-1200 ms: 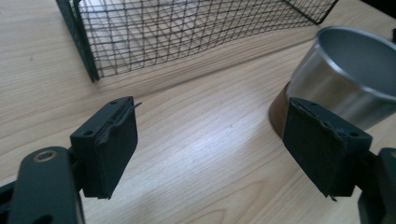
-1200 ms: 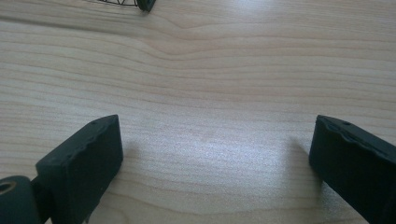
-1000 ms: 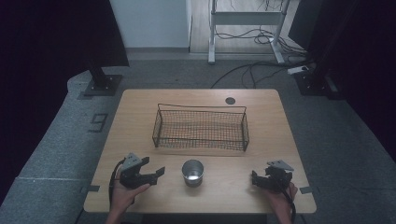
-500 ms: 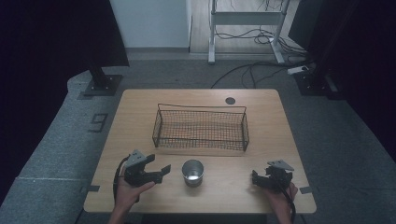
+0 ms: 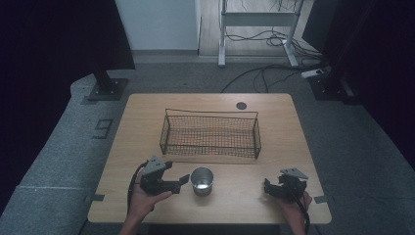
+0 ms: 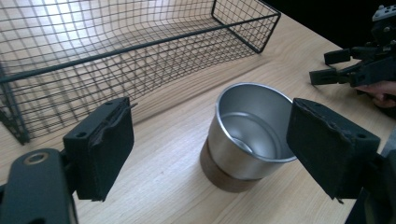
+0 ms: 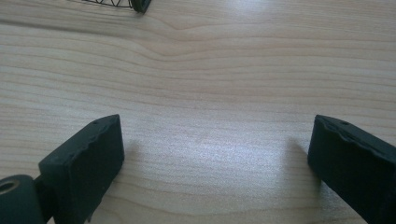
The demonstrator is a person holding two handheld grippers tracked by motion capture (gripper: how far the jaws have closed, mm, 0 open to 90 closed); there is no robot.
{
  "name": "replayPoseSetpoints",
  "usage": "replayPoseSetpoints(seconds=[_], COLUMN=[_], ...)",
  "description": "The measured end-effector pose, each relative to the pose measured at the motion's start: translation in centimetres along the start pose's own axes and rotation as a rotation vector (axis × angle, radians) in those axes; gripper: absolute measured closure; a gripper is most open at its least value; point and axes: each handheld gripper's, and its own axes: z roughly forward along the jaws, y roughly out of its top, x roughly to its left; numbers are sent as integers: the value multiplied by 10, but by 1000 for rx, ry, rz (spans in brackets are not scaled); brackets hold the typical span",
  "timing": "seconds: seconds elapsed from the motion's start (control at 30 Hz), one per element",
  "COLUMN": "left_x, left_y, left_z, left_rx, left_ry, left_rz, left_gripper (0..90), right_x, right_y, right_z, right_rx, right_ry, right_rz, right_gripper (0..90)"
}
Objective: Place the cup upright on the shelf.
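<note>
A shiny metal cup [image 5: 202, 180] stands upright and empty on the wooden table [image 5: 147, 127], near its front edge. My left gripper [image 5: 179, 176] sits just left of the cup, pointing at it. In the left gripper view the cup [image 6: 247, 130] stands ahead of the two black pads [image 6: 100, 149], which are spread apart and touch nothing. These jaws have just been opening, so my left gripper [image 6: 215, 144] is open. My right gripper [image 5: 268, 186] rests at the front right, well clear of the cup. In its own view my right gripper [image 7: 215, 158] is open over bare wood.
A black wire basket [image 5: 210, 147] stands empty behind the cup, mid-table, and also shows as the basket [image 6: 116, 51] close behind it. A basket corner [image 7: 140, 4] peeks in at the top. A round dark grommet [image 5: 241, 105] marks the table's far side.
My left gripper has moved right toward the cup and risen slightly, and its jaws have parted. The right gripper and the cup have not moved.
</note>
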Motion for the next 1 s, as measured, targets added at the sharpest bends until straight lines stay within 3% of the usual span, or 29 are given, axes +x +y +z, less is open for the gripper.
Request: replayPoseSetpoints(seconds=[0.53,0.77,1.0], left_x=[-12,-12,-18], left_y=[-2,-5,-8], left_z=[22,34,43], left_rx=[44,73,83], left_ry=[-34,-50,-74], left_rz=[10,-3,25], left_gripper=[141,103,28], right_x=[0,0,0], right_y=[0,0,0], right_z=[0,0,0], right_rx=[0,0,0], right_ry=[-5,-5,-5], right_rz=[3,3,3], right_gripper=[36,36,36])
